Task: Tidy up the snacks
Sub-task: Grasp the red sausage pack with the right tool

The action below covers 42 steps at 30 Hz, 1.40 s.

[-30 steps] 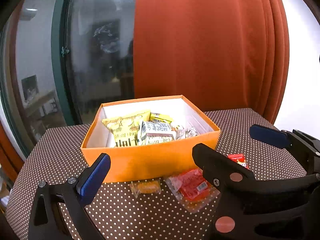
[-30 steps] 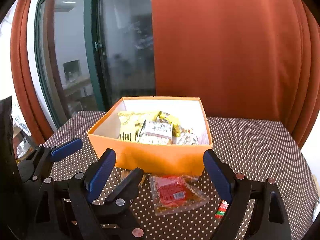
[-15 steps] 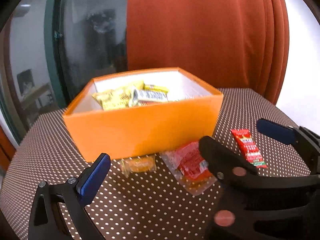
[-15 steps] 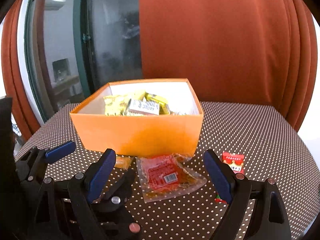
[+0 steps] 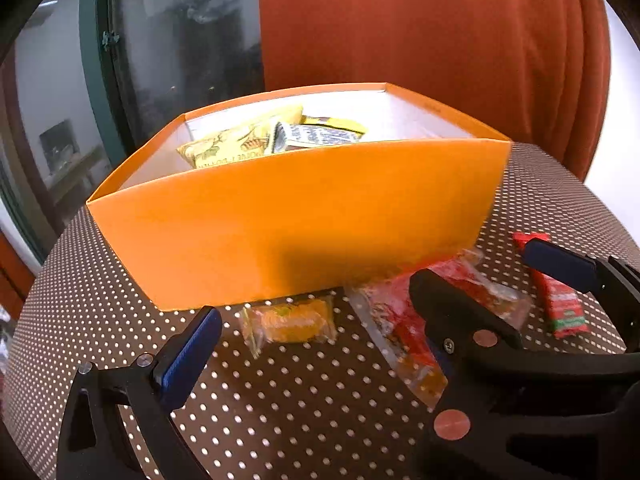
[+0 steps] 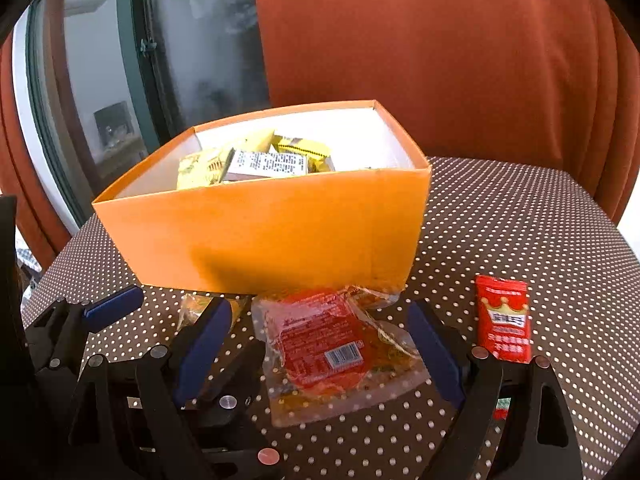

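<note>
Approach step, I'd say: right gripper point(image 6: 320, 340) spread wide around the red pouch point(image 6: 324, 344) at lower centre, below the box point(image 6: 280, 236). Left gripper point(image 5: 316, 316) also spread, framing the orange candy point(image 5: 290, 320). Next: lower, pinch.

The orange box point(image 6: 280, 236) looks like smooth matt card, white inside; the brown dotted tablecloth point(image 6: 520, 232) looks like woven cloth; the red packet point(image 6: 320, 344) is glossy clear plastic; the small sachet point(image 6: 505, 320) shines; the curtain point(image 6: 420, 40) is matt fabric.

One orange box point(image 6: 280, 236), three loose snack packets point(image 6: 324, 344), two hand-held grippers point(image 6: 320, 344).
</note>
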Motion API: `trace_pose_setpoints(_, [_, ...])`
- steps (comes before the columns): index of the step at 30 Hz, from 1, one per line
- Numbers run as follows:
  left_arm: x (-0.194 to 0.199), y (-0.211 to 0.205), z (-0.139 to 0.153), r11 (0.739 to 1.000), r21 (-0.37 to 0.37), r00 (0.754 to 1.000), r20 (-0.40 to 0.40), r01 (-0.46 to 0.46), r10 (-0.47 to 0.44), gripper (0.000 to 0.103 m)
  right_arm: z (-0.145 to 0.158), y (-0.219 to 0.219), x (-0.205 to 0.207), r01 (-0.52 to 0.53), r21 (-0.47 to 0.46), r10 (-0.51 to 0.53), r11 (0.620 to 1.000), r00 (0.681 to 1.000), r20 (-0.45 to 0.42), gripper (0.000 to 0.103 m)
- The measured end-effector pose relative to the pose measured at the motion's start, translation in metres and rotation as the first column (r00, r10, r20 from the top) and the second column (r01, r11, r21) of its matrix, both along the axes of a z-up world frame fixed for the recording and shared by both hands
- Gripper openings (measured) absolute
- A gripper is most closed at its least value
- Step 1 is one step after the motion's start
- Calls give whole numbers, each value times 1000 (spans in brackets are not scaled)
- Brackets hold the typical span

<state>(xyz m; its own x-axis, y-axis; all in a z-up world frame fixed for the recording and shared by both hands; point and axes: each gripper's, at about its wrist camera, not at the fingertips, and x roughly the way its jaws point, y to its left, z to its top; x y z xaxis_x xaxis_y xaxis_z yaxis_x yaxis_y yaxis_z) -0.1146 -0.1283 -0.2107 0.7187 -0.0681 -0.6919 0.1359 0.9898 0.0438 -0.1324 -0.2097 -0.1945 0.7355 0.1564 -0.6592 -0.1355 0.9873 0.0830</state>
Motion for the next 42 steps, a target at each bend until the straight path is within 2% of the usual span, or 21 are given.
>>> trace_pose_setpoints(10, [26, 0, -17, 999, 28, 997, -58, -41, 42, 102, -15, 4, 35, -15, -11, 15, 1000, 999, -46, 91])
trace_pose_setpoints(17, [35, -1, -30, 996, 77, 997, -54, -52, 56, 102, -32, 6, 51, -16, -18, 14, 1000, 996, -92, 91])
trace_pose_setpoints(25, [47, 5, -36, 998, 41, 993, -101, -52, 56, 102, -38, 10, 57, 4, -50, -9, 999, 996, -87, 91])
trace_pose_setpoints(30, [54, 6, -39, 999, 34, 991, -123, -38, 42, 102, -49, 0, 64, 22, 15, -20, 1000, 987, -158, 91])
trace_pose_setpoints(33, [61, 5, -41, 999, 20, 990, -135, -33, 35, 101, -52, -2, 66, 26, 32, -20, 999, 985, -172, 91])
trace_pose_setpoints(35, [63, 5, -41, 999, 19, 990, -137, -35, 37, 99, -53, -3, 66, 39, 35, -33, 999, 985, -169, 87])
trace_pose_setpoints(37, [66, 4, -42, 1000, 15, 989, -145, -27, 29, 95, -54, -5, 65, 52, 43, -44, 998, 984, -171, 78])
trace_pose_setpoints(42, [68, 8, -43, 1000, 2, 988, -151, -17, 17, 92, -54, -6, 60, 45, 53, -35, 998, 984, -174, 72])
